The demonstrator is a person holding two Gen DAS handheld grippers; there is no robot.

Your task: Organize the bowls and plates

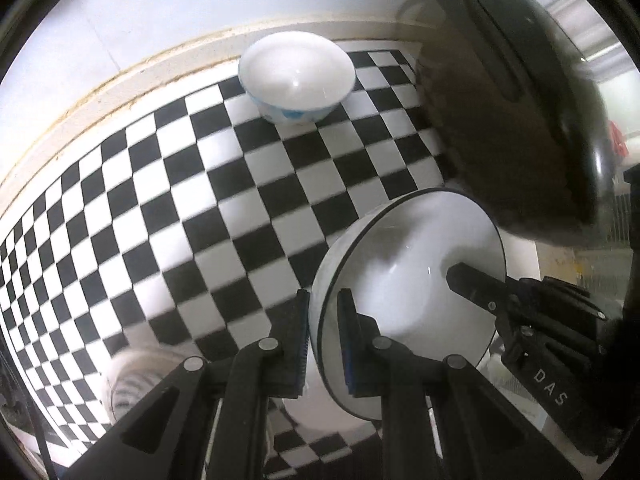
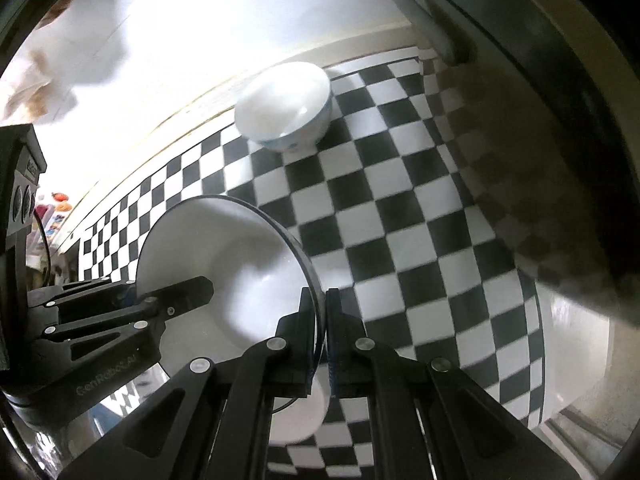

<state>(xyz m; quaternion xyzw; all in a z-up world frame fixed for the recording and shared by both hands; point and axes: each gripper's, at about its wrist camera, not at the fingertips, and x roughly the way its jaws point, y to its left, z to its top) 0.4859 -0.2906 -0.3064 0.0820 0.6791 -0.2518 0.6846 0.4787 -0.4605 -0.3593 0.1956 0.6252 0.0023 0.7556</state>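
Left gripper (image 1: 323, 316) and right gripper (image 2: 323, 312) both clamped on opposite rims of white dark-rimmed ceramic bowl (image 1: 408, 280), tilted above black-and-white checkered tabletop (image 1: 160, 200); white blue-patterned bowl (image 1: 296, 76) near far edge.

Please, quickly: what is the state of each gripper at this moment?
Left gripper: closed on the rim of the black-rimmed white bowl.
Right gripper: closed on the opposite rim of the same bowl.

White black-rimmed bowl (image 1: 408, 280), white-and-blue bowl (image 1: 296, 76), black-and-white checkered cloth (image 1: 160, 200).
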